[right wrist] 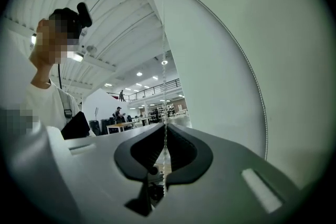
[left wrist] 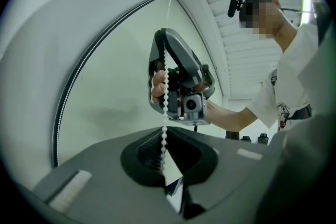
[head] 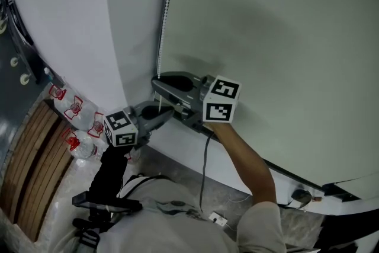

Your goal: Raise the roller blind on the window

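Nearest me, my right forearm reaches out from a white sleeve, with a black cable hanging beneath it.

Left claw: held low, the nearer of the two, its marker cube towards me. The jaws are drawn together on the bead chain. This claw's own view shows the white beads running down between the two black pads, with only a sliver of light behind them.

Right claw: just beyond the left claw and above it, its cube at the near right. The jaws are pinched together on the same chain; the beads enter at the tips and pass down between the pads. Seen from the left claw, the strand runs straight up from one claw to the other.

Beyond the right claw, the chain climbs along the left edge of the roller blind. The blind is the pale sheet filling the far right of the scene, hanging flat. A dark strip runs below it; I cannot tell whether that is the blind's bottom bar.

Left of the chain stands a plain white wall. At the far left, low down, clear bottles with red labels stand beside wooden slats.
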